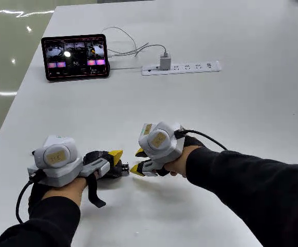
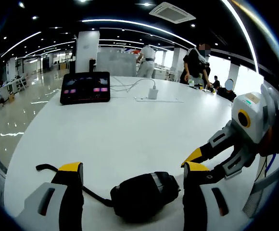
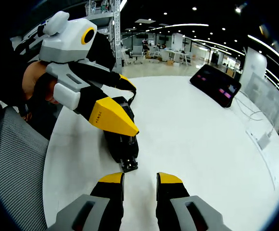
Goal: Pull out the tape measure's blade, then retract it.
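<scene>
A black tape measure [image 1: 107, 168] lies on the white table [image 1: 200, 113], its black wrist strap [image 1: 93, 193] trailing toward me. My left gripper [image 1: 117, 163] is open and straddles the tape measure [image 2: 144, 193], with a gap on the left side and the right finger close to the case. My right gripper [image 1: 138, 161] is open just to the right, its yellow fingertips [image 3: 111, 178] facing the metal end [image 3: 129, 164] of the tape measure with nothing between them. No blade is drawn out. The left gripper's yellow finger [image 3: 113, 118] hangs over the case.
A tablet [image 1: 75, 56] with a lit screen stands at the back left. A white power strip [image 1: 181, 67] with a charger and cables lies behind the middle. The table's left edge [image 1: 20, 92] runs near the tablet. Several people [image 2: 197, 62] stand far off.
</scene>
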Motion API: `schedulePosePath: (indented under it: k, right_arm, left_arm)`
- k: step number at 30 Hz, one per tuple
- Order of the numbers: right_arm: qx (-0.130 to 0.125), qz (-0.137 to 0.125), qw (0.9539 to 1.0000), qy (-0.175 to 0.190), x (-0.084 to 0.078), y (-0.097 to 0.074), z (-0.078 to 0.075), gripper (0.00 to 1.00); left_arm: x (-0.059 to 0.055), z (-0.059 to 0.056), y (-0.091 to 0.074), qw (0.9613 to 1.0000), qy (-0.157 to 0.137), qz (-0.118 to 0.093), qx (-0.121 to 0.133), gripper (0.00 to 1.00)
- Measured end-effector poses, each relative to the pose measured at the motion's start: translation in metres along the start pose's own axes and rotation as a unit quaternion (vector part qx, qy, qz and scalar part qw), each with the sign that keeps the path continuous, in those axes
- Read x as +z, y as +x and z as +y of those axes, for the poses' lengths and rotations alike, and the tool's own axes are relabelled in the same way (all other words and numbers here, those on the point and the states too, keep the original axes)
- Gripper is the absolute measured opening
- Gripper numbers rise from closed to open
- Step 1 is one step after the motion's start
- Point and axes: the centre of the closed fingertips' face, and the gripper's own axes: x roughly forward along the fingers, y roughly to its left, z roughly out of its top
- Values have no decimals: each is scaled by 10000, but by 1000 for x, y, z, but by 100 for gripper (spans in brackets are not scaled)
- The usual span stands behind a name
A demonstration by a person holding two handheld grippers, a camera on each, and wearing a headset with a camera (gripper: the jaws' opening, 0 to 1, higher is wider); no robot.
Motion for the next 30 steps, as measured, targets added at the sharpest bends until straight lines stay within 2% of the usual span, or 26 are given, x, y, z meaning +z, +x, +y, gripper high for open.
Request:
schedulePosePath:
  k: [5,8,13,18,19,20,21,23,26,28,29,30]
  right_arm:
    - [-181,-169,9994,225,-5,-15,-6,25]
    - [-262,-221,9986,414,-10,-24,-9,28]
    - [-383,-307,9972,560,-18,-42,-13,31]
    - [-572,-402,9946,765,-28,-64,-20,33]
    - [-598,-389,9941,817,-31,-67,-21,34]
    - [-616,-393,9935,871,-34,-71,-21,35]
    - [-614,-414,9934,879,-35,-74,-20,36]
    - [-664,-423,9930,884,-39,-82,-19,38]
    - [-733,-498,9914,968,-44,-95,-20,39]
    - [-778,-522,9905,1011,-49,-103,-21,41]
    - [-789,-524,9902,1023,-53,-107,-21,41]
    - [-802,-518,9900,1036,-56,-109,-22,41]
  left_arm:
    - [-3,1,-4,9999,-125,35,-45,97]
    - [-7,-8,-8,9990,-345,75,-274,99]
    - [-14,-13,-11,9987,-93,159,-472,99]
    - [-11,-11,-20,9962,517,126,-687,99]
    - [-9,-11,-22,9960,513,83,-729,99]
    - [-2,-10,-23,9956,385,-95,-850,99]
    - [-1,-9,-25,9954,273,-106,-909,99]
    - [3,-5,-27,9947,372,-101,-949,99]
    - [2,-1,-28,9937,427,34,-1031,99]
    - [-6,7,-28,9928,639,249,-986,99]
    - [-12,5,-29,9909,609,408,-1127,99]
    - [-14,5,-30,9900,680,447,-1149,99]
